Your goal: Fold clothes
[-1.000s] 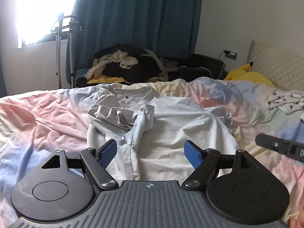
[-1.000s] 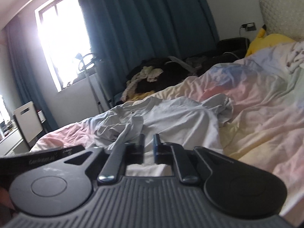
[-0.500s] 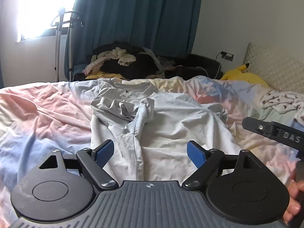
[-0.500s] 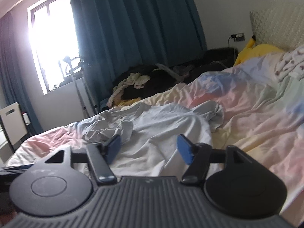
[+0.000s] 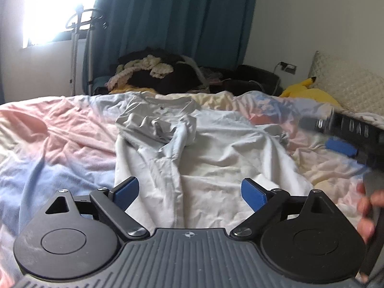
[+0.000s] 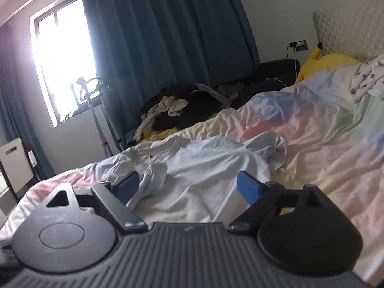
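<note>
- Shirt (image 5: 216, 158), pale grey-white, lies spread on the bed (image 5: 48, 144), collar toward the far edge, its left sleeve crumpled and folded over the chest, its right sleeve bunched at the side.
- Left gripper (image 5: 190, 193) hovers over the shirt's lower hem with its blue pads wide apart, holding nothing.
- Right gripper (image 6: 188, 186) is likewise spread wide and empty, low over the hem, looking up the shirt (image 6: 204, 168) at an angle.
- Only the left wrist view shows the right gripper from outside, blurred at the right edge over the pastel duvet, with the person's hand (image 5: 367, 213) on its handle.
- Only the right wrist view shows the window frame (image 6: 60, 55), a white panel (image 6: 14, 165) by the wall, and a spotted garment (image 6: 367, 76) near the pillow (image 6: 348, 31).
- Both views show the teal curtain (image 5: 172, 24), the dark clothes pile (image 5: 163, 76) past the bed and a yellow plush toy (image 5: 307, 91).
- One second ago the right gripper's pads were nearly together; half a second ago they were parted, and they are wide now.
- The right gripper has moved closer in the left wrist view over that second; the shirt lies the same as before.
</note>
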Demonstrator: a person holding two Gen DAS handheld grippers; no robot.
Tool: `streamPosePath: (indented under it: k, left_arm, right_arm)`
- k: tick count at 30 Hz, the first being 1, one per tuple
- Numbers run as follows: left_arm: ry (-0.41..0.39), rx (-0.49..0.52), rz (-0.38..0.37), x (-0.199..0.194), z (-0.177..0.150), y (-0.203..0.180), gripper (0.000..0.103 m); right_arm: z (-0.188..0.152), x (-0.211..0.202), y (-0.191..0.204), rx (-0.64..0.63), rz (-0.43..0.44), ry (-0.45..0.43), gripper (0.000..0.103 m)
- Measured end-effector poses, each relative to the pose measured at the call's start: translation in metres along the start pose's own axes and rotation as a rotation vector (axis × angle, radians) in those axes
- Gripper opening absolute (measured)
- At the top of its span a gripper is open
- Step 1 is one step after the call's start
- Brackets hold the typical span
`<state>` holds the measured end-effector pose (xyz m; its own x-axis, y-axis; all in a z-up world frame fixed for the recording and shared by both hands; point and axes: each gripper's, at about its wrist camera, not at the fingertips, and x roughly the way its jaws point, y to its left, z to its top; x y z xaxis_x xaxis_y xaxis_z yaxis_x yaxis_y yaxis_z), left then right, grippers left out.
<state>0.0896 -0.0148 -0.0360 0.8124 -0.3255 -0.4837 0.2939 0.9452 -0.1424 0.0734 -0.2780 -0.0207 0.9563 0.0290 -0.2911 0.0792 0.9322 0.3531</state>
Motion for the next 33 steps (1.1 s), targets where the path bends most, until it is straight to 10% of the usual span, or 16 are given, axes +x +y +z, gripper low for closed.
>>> streamPosePath:
  k: [11,21,33]
  left_arm:
    - [0.061,-0.010,0.076,0.034,-0.007,0.001,0.094]
    - [0.089,-0.067,0.036,0.057,-0.008,0.005,0.094]
    - [0.135,-0.106,-0.030,0.072,-0.013,0.012,0.094]
  right_arm:
    - [0.053,0.095,-0.058,0.134,0.046,0.039,0.103]
    - [0.032,0.197,-0.215,0.935,0.005,0.146,0.103]
    - [0.035,0.265,-0.215,0.923,-0.021,0.239,0.100]
